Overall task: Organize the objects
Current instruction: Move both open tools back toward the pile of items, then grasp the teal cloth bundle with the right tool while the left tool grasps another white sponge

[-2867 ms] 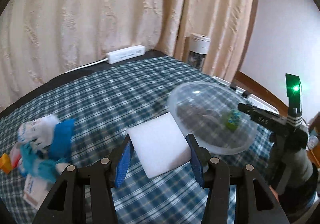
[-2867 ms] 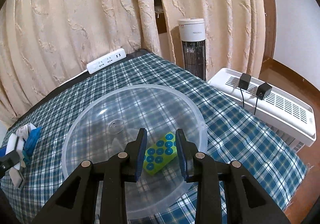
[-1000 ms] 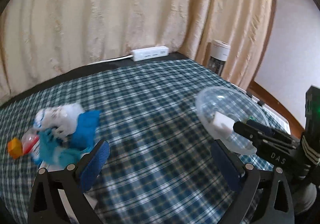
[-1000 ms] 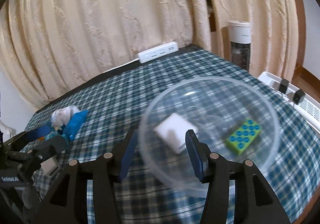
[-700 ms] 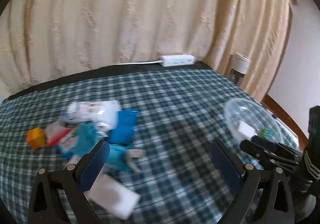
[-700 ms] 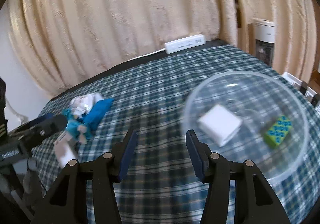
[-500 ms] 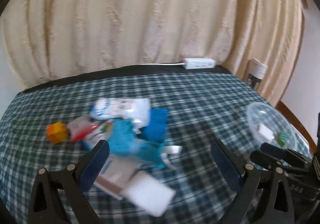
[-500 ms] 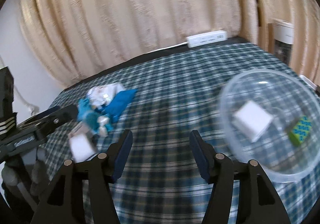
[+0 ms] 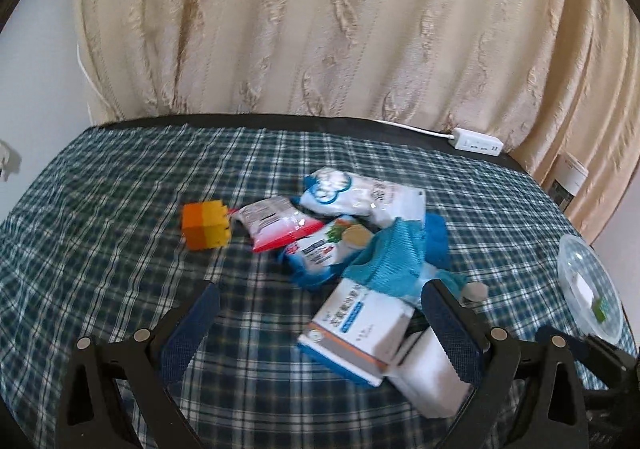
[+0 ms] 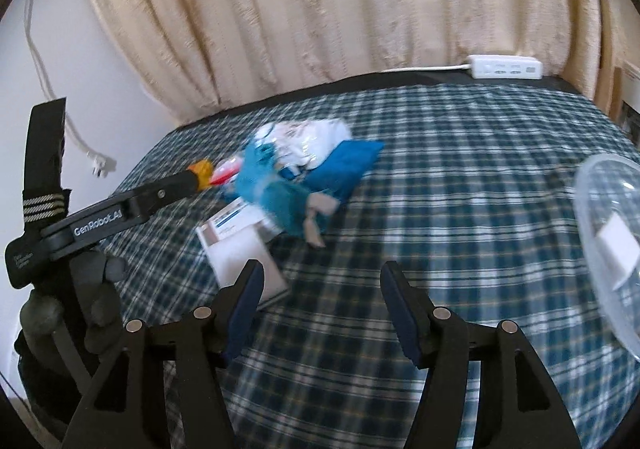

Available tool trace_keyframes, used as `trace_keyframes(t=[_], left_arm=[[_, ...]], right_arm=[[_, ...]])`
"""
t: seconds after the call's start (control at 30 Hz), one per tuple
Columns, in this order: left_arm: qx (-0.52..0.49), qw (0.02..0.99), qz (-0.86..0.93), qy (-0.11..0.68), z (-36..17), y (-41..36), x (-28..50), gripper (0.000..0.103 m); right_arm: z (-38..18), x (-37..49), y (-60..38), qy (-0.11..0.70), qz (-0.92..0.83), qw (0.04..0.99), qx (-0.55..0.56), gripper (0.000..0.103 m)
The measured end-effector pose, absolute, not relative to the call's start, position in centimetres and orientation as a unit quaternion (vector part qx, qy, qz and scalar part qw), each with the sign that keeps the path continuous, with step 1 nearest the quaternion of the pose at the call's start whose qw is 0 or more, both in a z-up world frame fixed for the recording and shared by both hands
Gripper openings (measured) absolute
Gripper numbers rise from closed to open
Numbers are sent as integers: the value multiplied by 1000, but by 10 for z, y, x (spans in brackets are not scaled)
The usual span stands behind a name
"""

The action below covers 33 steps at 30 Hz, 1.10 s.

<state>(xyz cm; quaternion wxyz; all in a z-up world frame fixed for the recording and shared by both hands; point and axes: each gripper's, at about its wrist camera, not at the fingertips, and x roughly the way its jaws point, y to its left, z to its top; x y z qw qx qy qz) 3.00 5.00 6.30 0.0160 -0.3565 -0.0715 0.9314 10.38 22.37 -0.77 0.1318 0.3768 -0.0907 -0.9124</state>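
A pile of objects lies on the checked cloth: an orange block (image 9: 206,224), a red-and-white packet (image 9: 276,223), a white-and-blue pouch (image 9: 362,195), a blue mesh bag (image 9: 394,259), a white-and-blue box (image 9: 360,331) and a white sponge (image 9: 430,375). My left gripper (image 9: 320,329) is open wide just before the pile, with the box and sponge between its fingers. My right gripper (image 10: 322,301) is open and empty above bare cloth. The clear plastic bowl (image 10: 600,233) at the right holds a white sponge (image 10: 618,247); in the left wrist view the bowl (image 9: 590,289) also shows a green block (image 9: 599,308).
A white power strip (image 10: 506,71) lies at the table's far edge by the beige curtain (image 9: 320,29). A white fan heater (image 9: 568,179) stands beyond the right edge. The left gripper's body (image 10: 96,225) reaches in from the left of the right wrist view.
The left gripper dropped the white sponge in the bowl, opened wide and swung left to the pile. The right gripper opened and turned left, so the bowl slid to the right edge.
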Motion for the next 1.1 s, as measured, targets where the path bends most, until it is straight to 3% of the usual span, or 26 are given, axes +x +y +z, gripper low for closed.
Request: trace_keyframes(t=[0.9,1.07,1.1], left_arm=[[-380,8,920,-94,34,22,19,103],[-385,6,918,-95,32,21,17,103],[-385,6,918,-93,32,21,17,103]], right_arm=[[-8,-1,156,11,-901,171,399,62],[-16,-6,150,20,-895,180,407,58],[-19,-7,149,23,-894,179,410,52]])
